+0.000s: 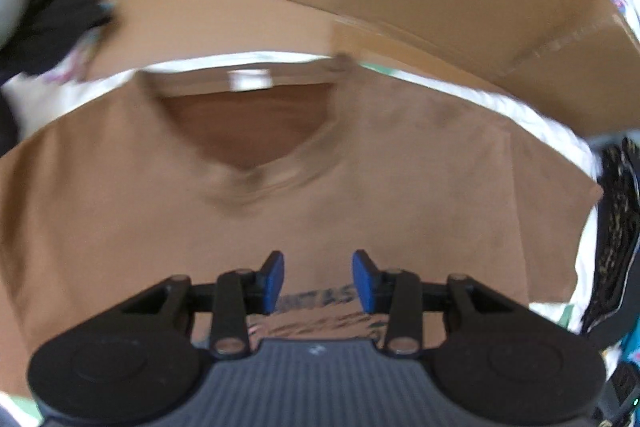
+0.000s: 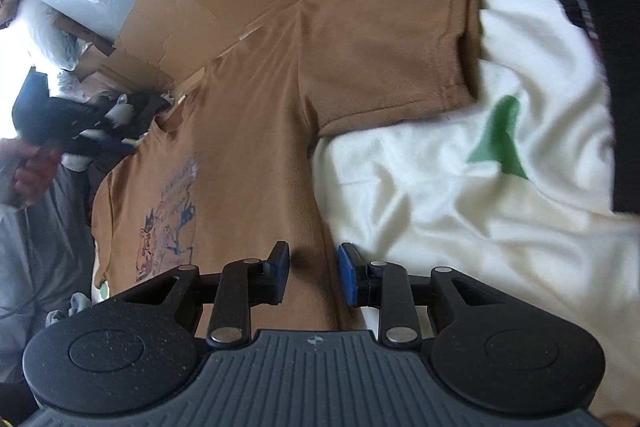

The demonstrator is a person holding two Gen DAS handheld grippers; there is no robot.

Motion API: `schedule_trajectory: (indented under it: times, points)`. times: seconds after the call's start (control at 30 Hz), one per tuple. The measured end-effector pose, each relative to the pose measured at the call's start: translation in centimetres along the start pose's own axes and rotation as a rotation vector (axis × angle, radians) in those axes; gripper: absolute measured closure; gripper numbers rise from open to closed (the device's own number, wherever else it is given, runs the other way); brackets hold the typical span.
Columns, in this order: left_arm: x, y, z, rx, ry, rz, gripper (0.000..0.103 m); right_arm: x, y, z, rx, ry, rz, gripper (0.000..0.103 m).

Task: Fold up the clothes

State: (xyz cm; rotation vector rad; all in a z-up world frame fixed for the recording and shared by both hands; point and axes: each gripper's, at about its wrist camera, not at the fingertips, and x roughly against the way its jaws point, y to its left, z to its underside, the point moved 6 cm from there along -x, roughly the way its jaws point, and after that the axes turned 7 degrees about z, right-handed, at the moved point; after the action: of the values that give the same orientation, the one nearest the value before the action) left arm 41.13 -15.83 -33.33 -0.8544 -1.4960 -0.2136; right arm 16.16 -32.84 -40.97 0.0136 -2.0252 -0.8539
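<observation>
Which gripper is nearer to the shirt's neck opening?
Left. The left gripper hovers over the chest of the brown shirt, just below the neck opening. The right gripper sits at the shirt's side edge, below the sleeve.

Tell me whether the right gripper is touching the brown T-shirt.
Cannot tell. In the right wrist view the right gripper stands open over the brown T-shirt's side edge, but neither contact nor a gap shows plainly.
</observation>
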Motion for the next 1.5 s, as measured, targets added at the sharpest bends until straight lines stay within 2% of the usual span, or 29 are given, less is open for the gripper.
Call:
schedule_trajectory:
  times: [0.2,0.43,0.63,0.8,0.9,0.93,1.0,1.07,1.2,1.4,1.5]
  points:
    - [-3.8,-4.9,-0.4,-0.124,0.070,0.033,0.063,-1.7,0.1,-1.1,-0.055,0.020,-0.090,0.072]
    - [-8.1,-9.4,0.8,-0.203,0.140,0.080,0.063,-3.5,-0.2,-1.9,-0.168,0.064,-0.216,0.072]
    - [-10.8,-12.6,1.4,-0.258,0.164,0.097,0.063,-4.9,-0.4,-2.5,-0.220,0.089,-0.277,0.072]
    - [-11.7,-13.9,1.5,-0.241,0.136,0.110,0.063,-6.4,-0.2,-3.2,-0.265,0.104,-0.312,0.072]
    - [-11.8,-14.7,1.4,-0.247,0.096,0.107,0.063,-6.4,-0.1,-3.4,-0.267,0.094,-0.306,0.078]
    - [-11.5,-14.8,1.3,-0.244,0.072,0.111,0.063,-6.3,0.0,-3.4,-0.259,0.093,-0.296,0.085]
    - [-11.3,-15.1,1.1,-0.217,0.065,0.139,0.063,-5.7,-0.1,-3.6,-0.252,0.072,-0.285,0.089]
    - [-11.2,-15.6,1.0,-0.239,0.069,0.122,0.063,-4.6,-0.4,-3.8,-0.247,0.037,-0.272,0.099]
    - [-11.0,-16.1,0.8,-0.254,0.073,0.097,0.063,-3.2,-1.2,-4.1,-0.260,-0.014,-0.221,0.102]
    - [-11.2,-17.2,1.7,-0.271,0.104,0.128,0.063,-1.0,-1.7,-4.1,-0.286,-0.077,-0.216,0.102]
    - [-11.6,-18.2,2.8,-0.320,0.123,0.124,0.063,-0.6,-1.9,-4.0,-0.291,-0.096,-0.213,0.102]
